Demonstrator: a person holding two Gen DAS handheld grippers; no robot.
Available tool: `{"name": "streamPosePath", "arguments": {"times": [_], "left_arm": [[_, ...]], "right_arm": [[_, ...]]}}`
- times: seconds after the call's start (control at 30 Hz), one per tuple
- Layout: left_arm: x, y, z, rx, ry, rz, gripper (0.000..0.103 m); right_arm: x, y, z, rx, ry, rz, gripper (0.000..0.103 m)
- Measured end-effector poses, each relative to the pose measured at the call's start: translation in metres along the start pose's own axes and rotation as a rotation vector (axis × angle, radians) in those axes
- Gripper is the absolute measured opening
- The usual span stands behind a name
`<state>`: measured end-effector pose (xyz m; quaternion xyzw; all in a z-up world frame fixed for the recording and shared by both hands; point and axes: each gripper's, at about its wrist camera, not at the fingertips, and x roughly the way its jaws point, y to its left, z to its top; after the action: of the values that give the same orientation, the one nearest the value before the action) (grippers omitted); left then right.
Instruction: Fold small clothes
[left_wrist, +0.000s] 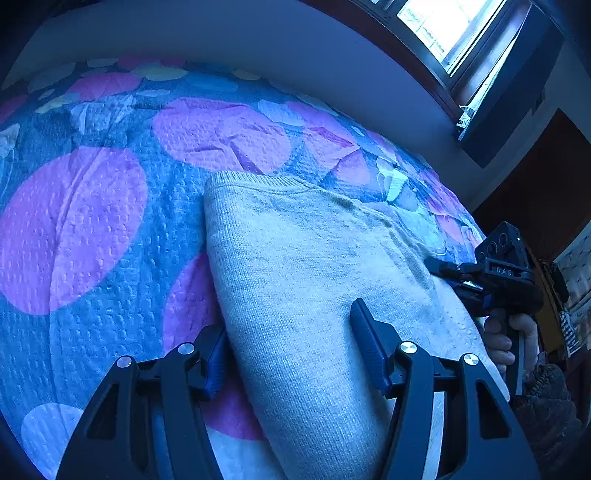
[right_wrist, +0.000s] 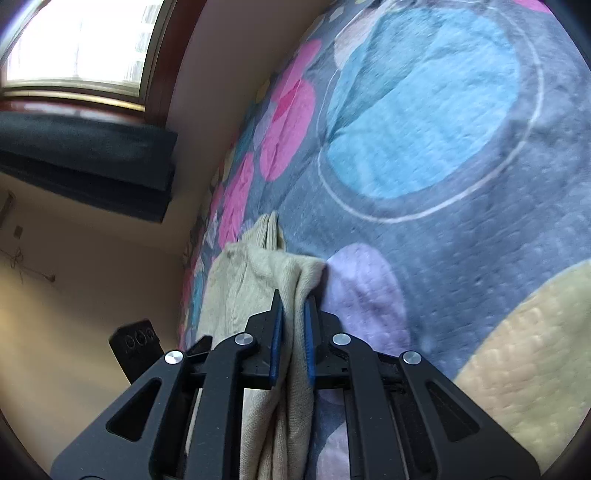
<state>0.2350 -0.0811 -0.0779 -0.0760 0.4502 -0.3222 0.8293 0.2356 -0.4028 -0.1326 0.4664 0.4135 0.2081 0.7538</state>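
In the left wrist view, the pale beige knitted garment (left_wrist: 295, 266) is seen folded lengthwise on the circle-patterned quilted bedspread (left_wrist: 74, 221), the left gripper (left_wrist: 288, 350) spread wide astride its near edge — nothing clamped. In the right wrist view, a bunched fold of the knit is pinched by the right gripper (right_wrist: 293, 332); a further fold is judged outstanding.

I see a bedspread (left_wrist: 92, 221) with pink and blue circles, a bright window (right_wrist: 77, 40), and a plain wall (left_wrist: 258, 48).
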Motion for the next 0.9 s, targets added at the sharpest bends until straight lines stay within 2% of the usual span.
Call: {"name": "streamPosePath", "arguments": {"times": [0.03, 0.1, 0.17, 0.3, 0.47, 0.63, 0.9], "left_arm": [[-0.002, -0.001, -0.001, 0.006, -0.002, 0.014, 0.061], [-0.005, -0.004, -0.002, 0.015, -0.009, 0.044, 0.07], [-0.011, -0.006, -0.007, 0.021, -0.018, 0.071, 0.073], [-0.024, -0.009, -0.018, 0.021, -0.03, 0.119, 0.077], [-0.048, -0.015, -0.038, 0.003, -0.057, 0.179, 0.082], [-0.07, -0.027, -0.061, 0.009, -0.079, 0.237, 0.082], [-0.098, -0.056, -0.099, 0.055, -0.103, 0.316, 0.085]], "right_arm": [[-0.005, -0.005, 0.0, 0.006, -0.007, 0.004, 0.01], [-0.01, -0.006, -0.001, 0.013, -0.028, 0.001, 0.011], [-0.017, -0.007, -0.003, 0.025, -0.054, -0.001, 0.016], [-0.035, -0.014, -0.014, 0.033, -0.073, -0.017, 0.018], [-0.062, -0.015, -0.038, 0.037, -0.105, 0.0, 0.035], [-0.086, -0.01, -0.068, 0.023, -0.126, 0.0, 0.053], [-0.115, -0.003, -0.121, 0.001, -0.117, -0.035, 0.053]]}}
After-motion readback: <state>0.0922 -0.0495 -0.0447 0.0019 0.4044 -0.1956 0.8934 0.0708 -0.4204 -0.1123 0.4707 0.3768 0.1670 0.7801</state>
